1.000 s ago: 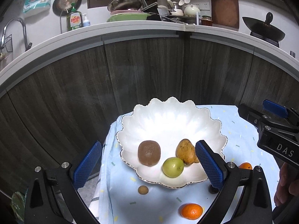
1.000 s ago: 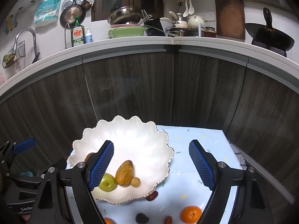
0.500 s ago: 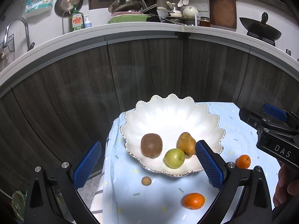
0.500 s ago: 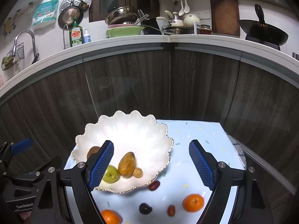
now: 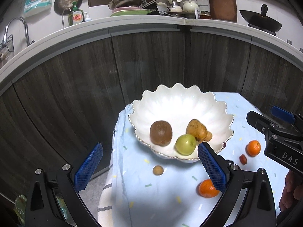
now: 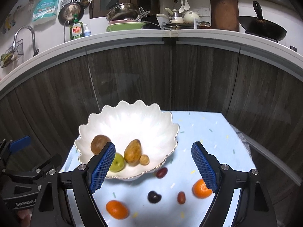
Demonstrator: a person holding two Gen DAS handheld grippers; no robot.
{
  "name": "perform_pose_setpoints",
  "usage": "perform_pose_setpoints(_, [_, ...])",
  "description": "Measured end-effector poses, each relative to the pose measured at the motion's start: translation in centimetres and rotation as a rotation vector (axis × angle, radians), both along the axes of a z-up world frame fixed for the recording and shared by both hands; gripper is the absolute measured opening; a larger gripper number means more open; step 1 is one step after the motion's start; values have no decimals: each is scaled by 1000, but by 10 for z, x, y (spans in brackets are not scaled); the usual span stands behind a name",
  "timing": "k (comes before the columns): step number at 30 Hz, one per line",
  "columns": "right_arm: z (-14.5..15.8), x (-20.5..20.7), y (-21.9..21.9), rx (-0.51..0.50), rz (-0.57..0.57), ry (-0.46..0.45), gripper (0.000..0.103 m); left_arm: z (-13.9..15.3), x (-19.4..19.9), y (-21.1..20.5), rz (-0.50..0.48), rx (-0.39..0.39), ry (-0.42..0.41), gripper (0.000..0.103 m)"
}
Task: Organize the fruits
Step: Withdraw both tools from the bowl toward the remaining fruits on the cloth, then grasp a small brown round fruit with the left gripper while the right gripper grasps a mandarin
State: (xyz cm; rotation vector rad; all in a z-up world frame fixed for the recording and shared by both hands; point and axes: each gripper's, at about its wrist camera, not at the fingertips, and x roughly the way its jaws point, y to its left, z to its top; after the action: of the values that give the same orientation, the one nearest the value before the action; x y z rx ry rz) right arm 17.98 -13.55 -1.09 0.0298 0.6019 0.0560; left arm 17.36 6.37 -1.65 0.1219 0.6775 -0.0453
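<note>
Both claws gape apart, empty. The bowl (image 6: 128,121) sits upper left of the right gripper (image 6: 153,162); only this view shows the dark plum (image 6: 154,196). The left gripper (image 5: 149,168) frames a small brown fruit (image 5: 157,170).

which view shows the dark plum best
The right wrist view: the plum lies in the open on the cloth, between two oranges. In the left wrist view it cannot be seen; the left gripper's right finger appears to cover that spot.

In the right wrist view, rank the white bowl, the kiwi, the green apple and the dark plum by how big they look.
1. White bowl
2. Kiwi, partly hidden
3. Green apple, partly hidden; unsure against the kiwi
4. Dark plum
</note>
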Motion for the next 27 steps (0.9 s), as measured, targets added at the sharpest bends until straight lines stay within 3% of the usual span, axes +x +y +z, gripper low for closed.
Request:
perform_pose_setpoints(22, [-57, -22, 41, -30, -2, 107, 83, -50, 6, 28, -95, 11, 70, 102])
perform_pose_setpoints(27, [-68, -24, 46, -39, -5, 130, 83, -66, 13, 27, -148, 1, 107, 97])
